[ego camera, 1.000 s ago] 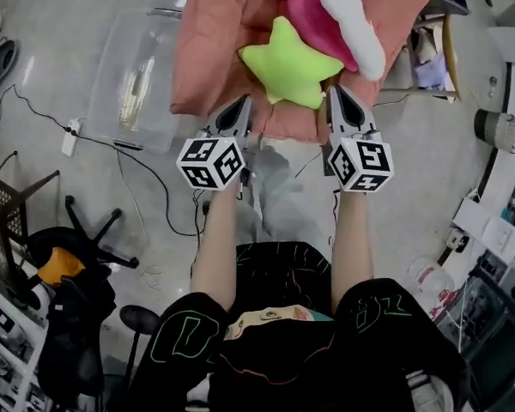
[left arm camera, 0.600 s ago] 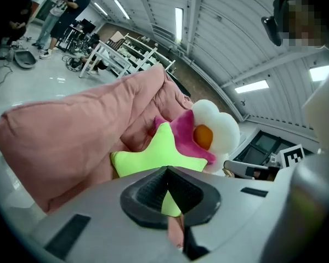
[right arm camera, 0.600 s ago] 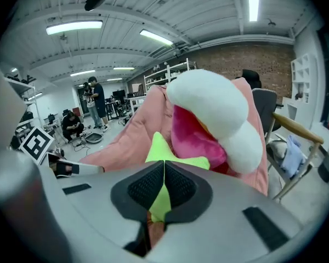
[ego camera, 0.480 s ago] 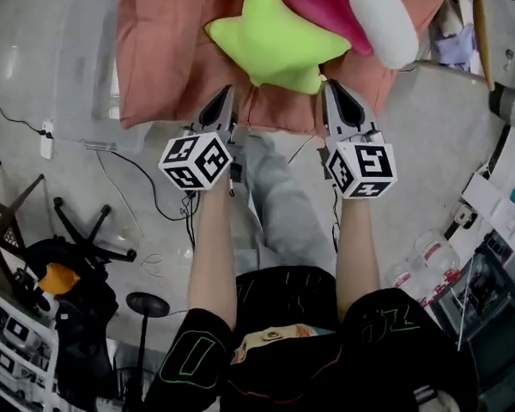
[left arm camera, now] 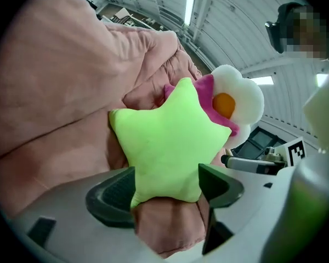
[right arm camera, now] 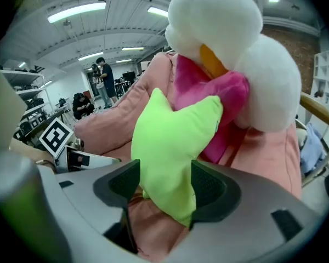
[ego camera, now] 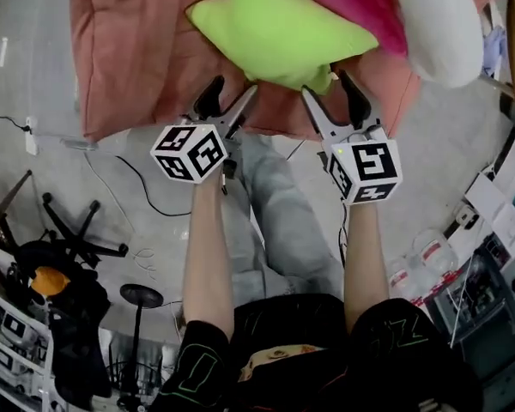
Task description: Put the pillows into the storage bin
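A big pink pillow carries a lime-green star pillow and a white-and-magenta flower pillow, all raised above the floor. My left gripper and right gripper are at the pink pillow's near edge, and their jaws are opening. In the left gripper view, the star and a fold of pink fabric lie between the spread jaws of the left gripper. In the right gripper view, the star's point hangs between the parted jaws of the right gripper. The pile hides the storage bin.
On the floor at left are an office chair base, a round stool, a black cable and a white power strip. A cluttered bench stands at right. A wooden chair is behind the pillows.
The pillow pile has come closer and now covers the clear bin. Both grippers, shut on the pink pillow's edge before, now have their jaws spread.
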The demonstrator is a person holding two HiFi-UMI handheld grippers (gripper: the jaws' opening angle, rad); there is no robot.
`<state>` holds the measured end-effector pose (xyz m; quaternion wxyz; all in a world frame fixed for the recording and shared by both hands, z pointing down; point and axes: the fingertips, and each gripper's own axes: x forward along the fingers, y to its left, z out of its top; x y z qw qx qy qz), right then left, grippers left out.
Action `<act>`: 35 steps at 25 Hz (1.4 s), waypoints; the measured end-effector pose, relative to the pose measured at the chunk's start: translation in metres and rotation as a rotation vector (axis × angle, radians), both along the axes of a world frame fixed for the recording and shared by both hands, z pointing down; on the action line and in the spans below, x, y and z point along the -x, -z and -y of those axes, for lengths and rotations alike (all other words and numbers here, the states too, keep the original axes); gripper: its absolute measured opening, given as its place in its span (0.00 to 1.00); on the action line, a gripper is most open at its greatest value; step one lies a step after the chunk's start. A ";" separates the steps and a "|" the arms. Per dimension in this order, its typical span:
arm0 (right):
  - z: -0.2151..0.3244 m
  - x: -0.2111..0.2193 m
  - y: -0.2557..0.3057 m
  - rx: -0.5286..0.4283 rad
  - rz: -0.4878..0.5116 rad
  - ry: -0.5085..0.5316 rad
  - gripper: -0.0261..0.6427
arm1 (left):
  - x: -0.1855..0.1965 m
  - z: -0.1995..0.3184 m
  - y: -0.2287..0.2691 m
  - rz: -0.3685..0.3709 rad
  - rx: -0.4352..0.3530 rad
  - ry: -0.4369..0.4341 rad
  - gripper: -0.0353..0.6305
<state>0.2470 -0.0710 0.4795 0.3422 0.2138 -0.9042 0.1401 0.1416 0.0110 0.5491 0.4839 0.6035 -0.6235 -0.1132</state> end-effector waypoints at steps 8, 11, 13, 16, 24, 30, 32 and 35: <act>0.009 0.013 -0.032 0.043 -0.037 0.004 0.57 | 0.009 0.029 -0.015 -0.009 -0.092 -0.059 0.79; 0.013 0.024 -0.038 0.049 -0.038 0.022 0.59 | 0.013 0.039 -0.019 -0.005 -0.109 -0.079 0.84; 0.017 0.028 -0.041 0.052 -0.035 0.037 0.60 | 0.013 0.046 -0.022 0.000 -0.115 -0.096 0.87; 0.021 0.029 -0.043 0.060 -0.011 0.046 0.60 | 0.014 0.053 -0.023 -0.002 -0.129 -0.119 0.89; 0.023 0.034 -0.039 0.052 0.049 0.051 0.55 | 0.013 0.061 -0.014 0.024 -0.166 -0.097 0.79; 0.018 0.033 -0.016 0.050 0.117 0.038 0.52 | 0.014 0.053 0.015 0.079 -0.183 -0.033 0.76; 0.017 0.036 -0.005 0.041 0.143 0.042 0.51 | 0.017 0.051 0.028 0.106 -0.187 -0.014 0.75; 0.013 0.042 0.017 0.023 0.184 0.046 0.51 | 0.023 0.044 0.051 0.134 -0.198 0.019 0.75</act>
